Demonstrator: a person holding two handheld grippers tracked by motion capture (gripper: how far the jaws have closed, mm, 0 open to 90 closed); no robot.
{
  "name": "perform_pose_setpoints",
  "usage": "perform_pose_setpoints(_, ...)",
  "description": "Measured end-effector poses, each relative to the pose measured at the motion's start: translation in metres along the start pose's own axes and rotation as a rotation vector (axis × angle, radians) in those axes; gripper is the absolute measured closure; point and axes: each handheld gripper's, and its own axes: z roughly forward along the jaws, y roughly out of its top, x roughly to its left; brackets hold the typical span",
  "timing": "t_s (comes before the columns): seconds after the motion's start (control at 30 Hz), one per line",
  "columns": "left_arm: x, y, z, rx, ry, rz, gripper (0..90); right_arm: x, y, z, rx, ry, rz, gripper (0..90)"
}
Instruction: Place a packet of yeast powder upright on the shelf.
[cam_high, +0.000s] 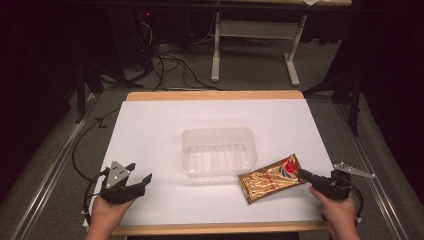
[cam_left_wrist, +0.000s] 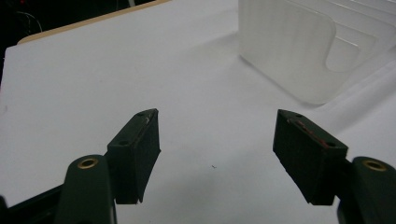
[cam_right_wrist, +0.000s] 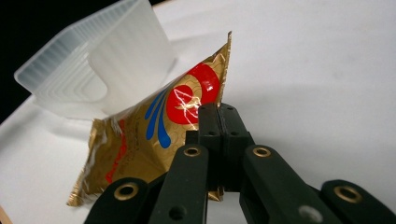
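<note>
A gold foil packet (cam_high: 272, 178) with a red and blue emblem lies at the front right of the white table, just right of a clear plastic tub (cam_high: 218, 151). My right gripper (cam_high: 304, 174) is shut on the packet's right edge; in the right gripper view the jaws pinch the packet (cam_right_wrist: 154, 135) close to the emblem, with the tub (cam_right_wrist: 98, 70) right behind it. At the front left, my left gripper (cam_high: 138, 172) rests open on the table, nothing between its fingers (cam_left_wrist: 140, 149). The tub's corner (cam_left_wrist: 299, 56) stands ahead of it to the right.
The white sheet (cam_high: 150, 130) covers a wooden table (cam_high: 215, 95). Beyond the far edge are cables (cam_high: 170, 65) on the floor and a white table frame (cam_high: 255, 45). Metal rails run along both sides of the table.
</note>
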Motion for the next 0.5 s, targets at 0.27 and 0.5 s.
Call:
perform_pose_setpoints(0.27,0.0,0.0,0.0,0.003,0.001,0.006,32.0,0.001,0.008,-0.011,-0.098,0.0,0.001,90.0)
perform_pose_setpoints(0.5,0.001,-0.004,-0.003,0.012,0.002,0.005,31.9,0.002,0.019,-0.024,-0.204,0.022,0.011,90.0)
